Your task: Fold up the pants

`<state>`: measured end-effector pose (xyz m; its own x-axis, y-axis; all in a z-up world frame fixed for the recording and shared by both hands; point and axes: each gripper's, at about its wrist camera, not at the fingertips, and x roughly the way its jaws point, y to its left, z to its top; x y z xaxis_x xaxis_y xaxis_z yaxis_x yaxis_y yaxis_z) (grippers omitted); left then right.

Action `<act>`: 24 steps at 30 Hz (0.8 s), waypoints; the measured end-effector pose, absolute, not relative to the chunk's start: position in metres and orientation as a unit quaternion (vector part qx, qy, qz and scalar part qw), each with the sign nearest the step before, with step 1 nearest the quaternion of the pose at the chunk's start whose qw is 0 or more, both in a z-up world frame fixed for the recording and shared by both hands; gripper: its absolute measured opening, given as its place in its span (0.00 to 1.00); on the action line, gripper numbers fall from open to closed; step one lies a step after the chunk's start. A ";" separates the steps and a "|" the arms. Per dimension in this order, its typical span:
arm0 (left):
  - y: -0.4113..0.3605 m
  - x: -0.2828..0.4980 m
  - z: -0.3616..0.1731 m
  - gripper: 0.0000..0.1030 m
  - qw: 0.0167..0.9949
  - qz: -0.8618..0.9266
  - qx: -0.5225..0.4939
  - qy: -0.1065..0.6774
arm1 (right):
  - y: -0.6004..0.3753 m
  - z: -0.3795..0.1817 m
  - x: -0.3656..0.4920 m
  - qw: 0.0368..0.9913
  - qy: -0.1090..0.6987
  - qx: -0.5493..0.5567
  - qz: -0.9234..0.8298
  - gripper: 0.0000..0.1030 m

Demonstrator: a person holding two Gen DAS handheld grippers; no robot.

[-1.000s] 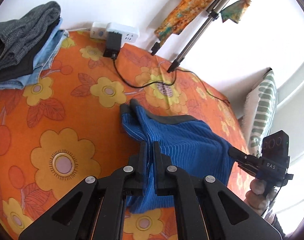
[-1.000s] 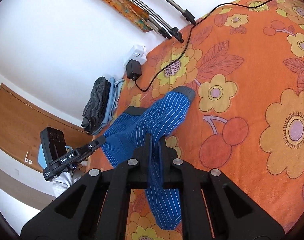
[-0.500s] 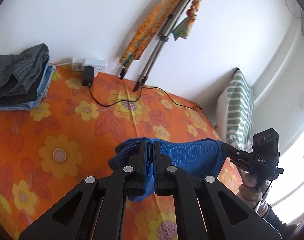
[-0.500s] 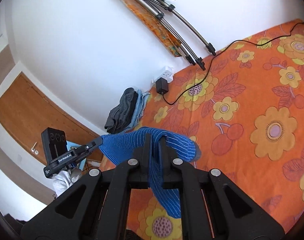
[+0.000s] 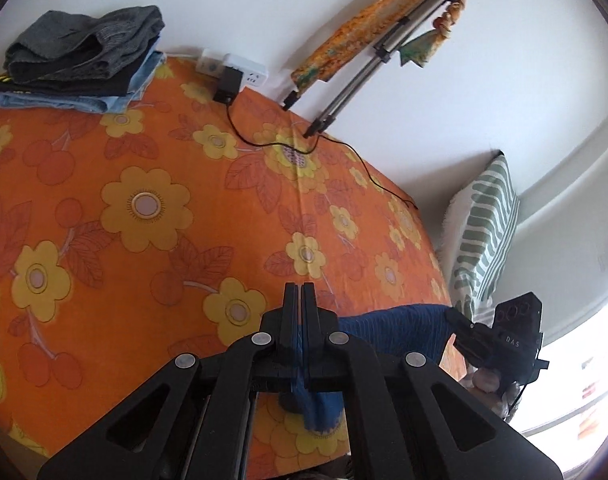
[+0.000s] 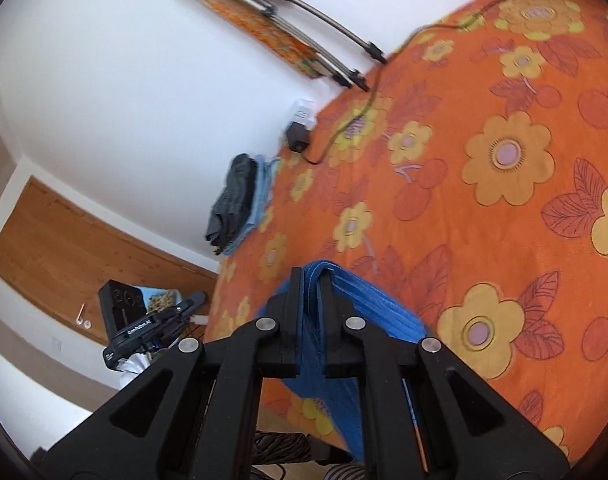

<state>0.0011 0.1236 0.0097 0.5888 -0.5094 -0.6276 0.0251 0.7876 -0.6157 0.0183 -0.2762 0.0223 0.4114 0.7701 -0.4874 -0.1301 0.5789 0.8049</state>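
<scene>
The blue striped pants point(image 5: 392, 334) hang in the air between my two grippers, over the near edge of the orange flowered bed point(image 5: 152, 208). My left gripper point(image 5: 302, 292) is shut on one end of the cloth, which hangs down below its fingers. My right gripper point(image 6: 312, 280) is shut on the other end of the pants point(image 6: 368, 304), with fabric draping down under it. The right gripper also shows in the left wrist view point(image 5: 500, 344) at the lower right, and the left gripper shows in the right wrist view point(image 6: 144, 326) at the lower left.
A stack of folded clothes point(image 5: 84, 60) lies at the bed's far left corner. A white power strip point(image 5: 232, 70) with a black cable point(image 5: 344, 148) lies by the wall. A tripod with orange cloth point(image 5: 384, 36) leans on the wall. A striped pillow point(image 5: 484, 232) stands at right.
Both grippers have lifted the pants off the bed and pulled back toward the near edge. The cloth now hangs between them instead of lying on the sheet.
</scene>
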 end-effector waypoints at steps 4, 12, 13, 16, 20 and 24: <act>0.123 0.022 -0.003 0.00 0.850 -0.145 -0.255 0.437 | -0.274 0.003 0.044 0.758 0.477 0.354 0.269 0.05; 0.086 0.036 -0.007 0.03 0.849 -0.181 -0.197 0.455 | -0.268 -0.008 0.088 0.770 0.498 0.313 0.248 0.05; 0.078 0.041 -0.011 0.05 0.843 -0.192 -0.185 0.467 | -0.269 -0.013 0.095 0.767 0.504 0.315 0.243 0.05; 0.066 0.049 -0.023 0.24 0.833 -0.201 -0.176 0.484 | -0.271 -0.024 0.104 0.758 0.516 0.320 0.237 0.05; 0.061 0.055 -0.043 0.29 0.811 -0.202 -0.187 0.516 | -0.269 -0.034 0.111 0.754 0.528 0.312 0.235 0.05; 0.058 0.054 -0.052 0.33 0.800 -0.208 -0.193 0.529 | -0.271 -0.041 0.116 0.745 0.535 0.318 0.239 0.05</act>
<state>0.0539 0.0579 -0.0519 0.3550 -0.5367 -0.7654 0.1277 0.8389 -0.5290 0.1161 -0.2705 -0.0407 0.3128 0.6969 -0.6454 -0.0166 0.6834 0.7299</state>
